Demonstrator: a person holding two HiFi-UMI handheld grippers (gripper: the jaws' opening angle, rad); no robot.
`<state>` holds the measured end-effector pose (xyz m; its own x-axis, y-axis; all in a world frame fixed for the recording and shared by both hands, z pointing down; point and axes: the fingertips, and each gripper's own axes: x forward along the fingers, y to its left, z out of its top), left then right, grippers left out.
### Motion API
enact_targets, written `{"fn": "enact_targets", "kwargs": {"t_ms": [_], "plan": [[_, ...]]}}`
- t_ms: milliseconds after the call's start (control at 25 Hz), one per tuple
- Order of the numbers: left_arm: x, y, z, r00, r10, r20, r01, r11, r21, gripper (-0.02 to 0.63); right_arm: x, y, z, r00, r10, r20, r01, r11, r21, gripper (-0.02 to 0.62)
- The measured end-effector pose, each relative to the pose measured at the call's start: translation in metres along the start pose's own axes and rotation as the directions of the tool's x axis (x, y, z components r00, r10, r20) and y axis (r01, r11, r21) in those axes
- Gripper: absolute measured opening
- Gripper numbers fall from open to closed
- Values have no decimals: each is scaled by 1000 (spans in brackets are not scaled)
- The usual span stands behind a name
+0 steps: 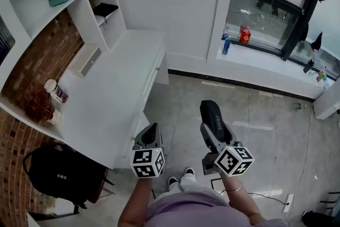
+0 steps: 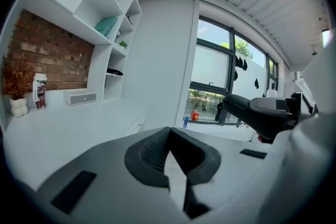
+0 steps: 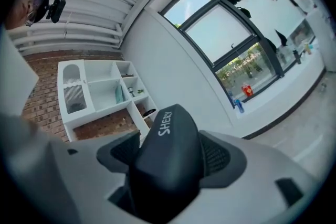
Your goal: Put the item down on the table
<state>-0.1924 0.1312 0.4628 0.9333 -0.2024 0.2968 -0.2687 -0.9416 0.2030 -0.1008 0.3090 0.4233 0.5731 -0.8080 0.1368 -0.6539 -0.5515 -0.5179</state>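
Black case (image 1: 212, 116), white table (image 1: 114, 94), red brick wall (image 1: 38, 57).

Black case (image 3: 167, 126) in your right gripper (image 3: 169, 152) looks matt, smooth, plastic-like. Its pads (image 3: 215, 155) are dark, ribbed, rubbery. Gripper shells are matt grey plastic. Your table (image 1: 114, 93) is white, smooth, satin. Brick wall (image 1: 37, 69) along its back edge is rough. Floor (image 1: 265, 114) is grey tile with a slight sheen.

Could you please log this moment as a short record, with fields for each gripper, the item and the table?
left gripper: shut, empty, near the table's front corner
right gripper: shut on the black case, above the floor
black case: lettered top, not yet on the table
table: white; speaker, bottle and dried plant along the brick wall side
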Motion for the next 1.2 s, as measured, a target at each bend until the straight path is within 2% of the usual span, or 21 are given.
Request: {"fn": "enact_targets", "kwargs": {"t_ms": [680, 920, 1200], "plan": [[63, -25, 28, 999, 38, 26, -39, 999, 37, 0, 46, -46, 47, 998, 63, 23, -63, 998, 4, 351], [87, -25, 32, 999, 32, 8, -32, 998, 48, 0, 65, -63, 55, 998, 52, 24, -53, 998, 33, 351], [149, -7, 51, 1000, 7, 9, -8, 998, 60, 0, 121, -82, 71, 999, 29, 46, -31, 999, 40, 350]]}}
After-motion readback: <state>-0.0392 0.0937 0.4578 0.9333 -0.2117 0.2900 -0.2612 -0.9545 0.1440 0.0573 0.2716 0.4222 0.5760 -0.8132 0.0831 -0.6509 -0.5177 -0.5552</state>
